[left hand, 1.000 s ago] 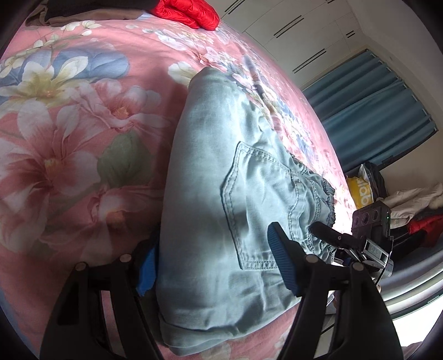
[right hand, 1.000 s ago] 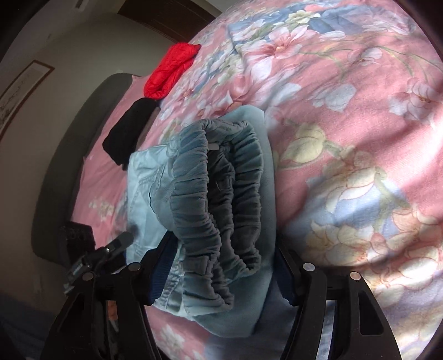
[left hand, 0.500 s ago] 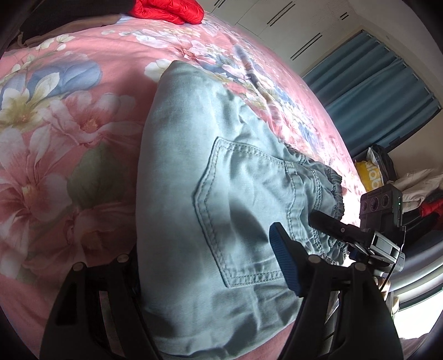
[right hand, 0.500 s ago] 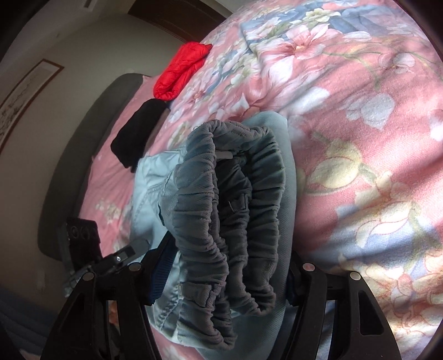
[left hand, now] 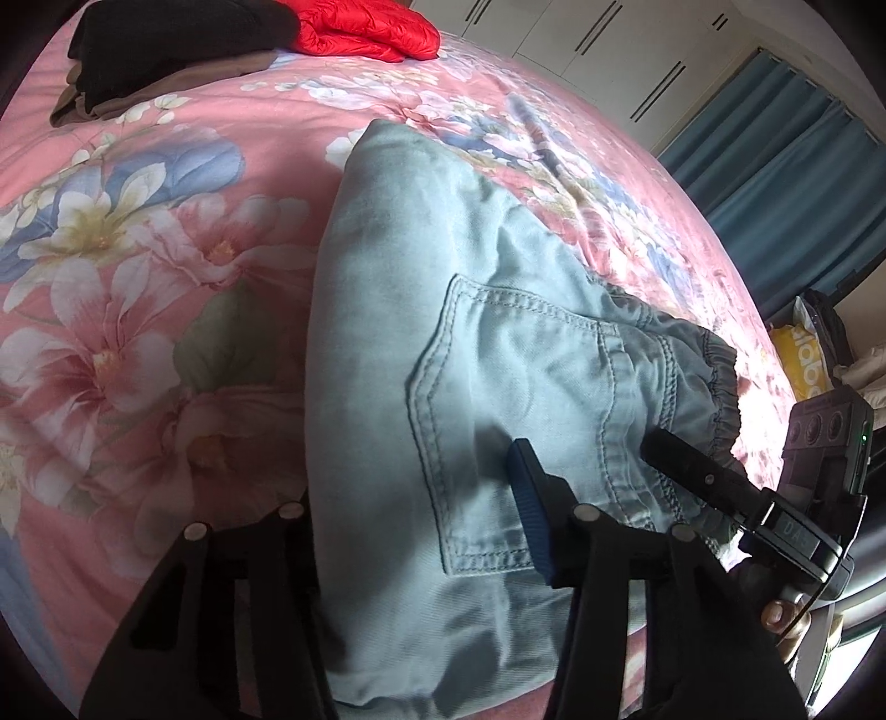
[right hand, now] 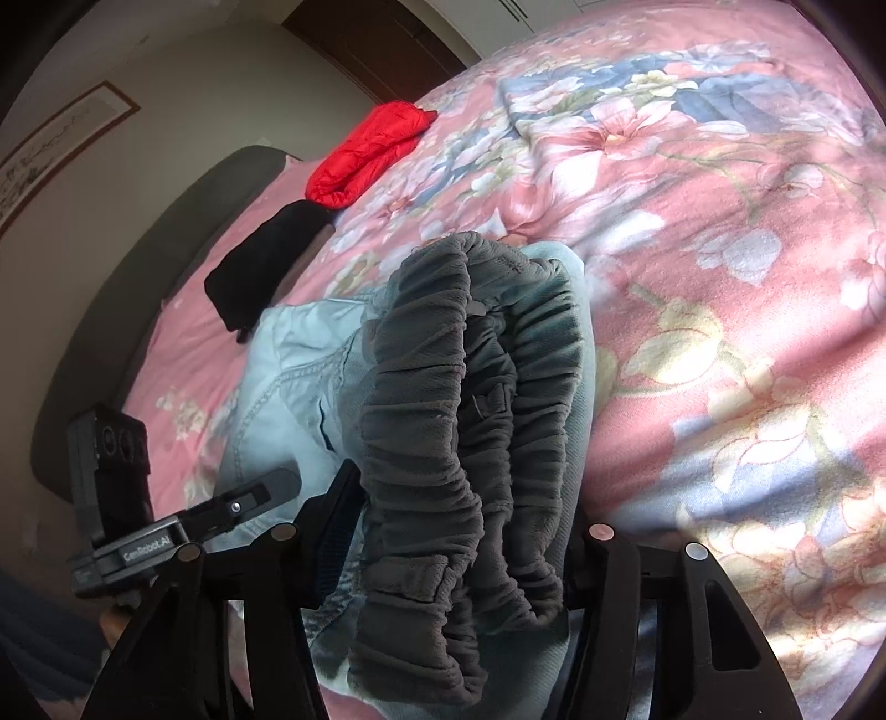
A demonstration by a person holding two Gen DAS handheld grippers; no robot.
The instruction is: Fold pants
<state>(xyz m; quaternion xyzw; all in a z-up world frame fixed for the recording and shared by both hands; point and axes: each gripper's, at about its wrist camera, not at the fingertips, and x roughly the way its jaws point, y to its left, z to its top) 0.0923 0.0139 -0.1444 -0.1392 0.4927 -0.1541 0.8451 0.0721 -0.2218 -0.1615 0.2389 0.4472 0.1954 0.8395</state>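
Note:
Light blue denim pants (left hand: 443,343) lie folded in a thick bundle on the pink floral bedspread (left hand: 138,288). My left gripper (left hand: 415,498) straddles the near end of the bundle, jaws closing. Its blue pad (left hand: 529,509) presses the fabric beside the back pocket (left hand: 515,421), and the other finger is hidden under the fold's edge. My right gripper (right hand: 462,498) straddles the grey gathered waistband (right hand: 459,421), jaws closing, with the cloth filling the gap and touching both fingers. Each gripper shows in the other's view: the right gripper (left hand: 720,493) and the left gripper (right hand: 243,498).
A red puffy jacket (left hand: 365,27) and a black garment (left hand: 177,44) lie at the far end of the bed near the dark headboard (right hand: 138,310). Blue curtains (left hand: 803,166), a yellow bag (left hand: 803,360) and piled clothes stand beyond the bed's right edge.
Both pairs of jaws have narrowed onto the pants. The left blue pad has moved inward toward the pocket, and the left view has swung to take in more of the bed's far end.

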